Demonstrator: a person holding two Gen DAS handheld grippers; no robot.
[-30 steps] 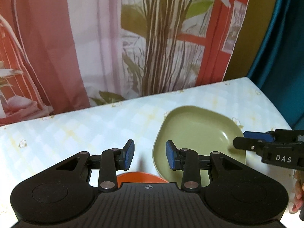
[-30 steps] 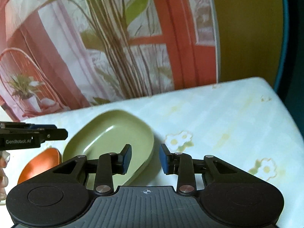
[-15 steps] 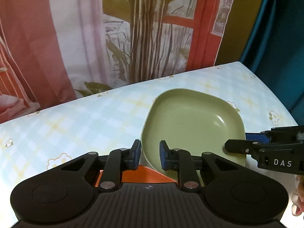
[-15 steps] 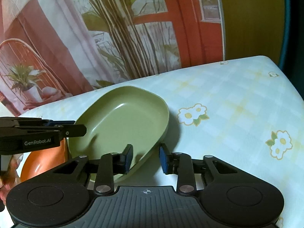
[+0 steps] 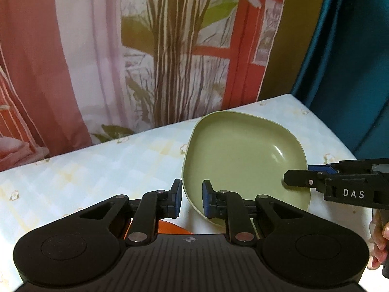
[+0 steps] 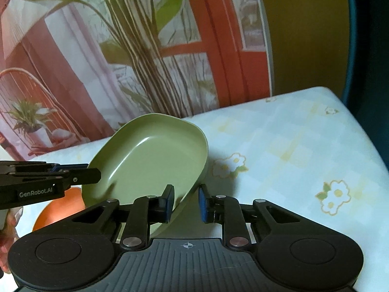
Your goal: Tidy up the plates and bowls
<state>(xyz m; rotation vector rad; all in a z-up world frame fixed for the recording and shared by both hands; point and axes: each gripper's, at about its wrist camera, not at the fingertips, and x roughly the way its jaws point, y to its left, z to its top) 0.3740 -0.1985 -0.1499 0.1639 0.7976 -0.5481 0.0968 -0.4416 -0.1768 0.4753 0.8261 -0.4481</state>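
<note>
The squarish olive-green plastic plate (image 5: 243, 160) hangs tilted between the two claws, just above the counter (image 5: 85, 170) with its pale flowered cloth. The left claw (image 5: 192, 200) straddles the near-left rim, and the right claw (image 6: 186, 203) straddles the opposite rim; both sets of jaws are closing, with the thin wall between the blue pads (image 5: 206, 202), so neither grip looks fully settled yet. The likely trouble is a slip: each claw bites only a narrow, sloped, smooth edge, and if one hand rises faster than the other the plate could twist out. A round orange bowl (image 6: 60, 206) lies below, just behind the left claw's tips, so a dropped plate would strike it or skid off the counter.
</note>
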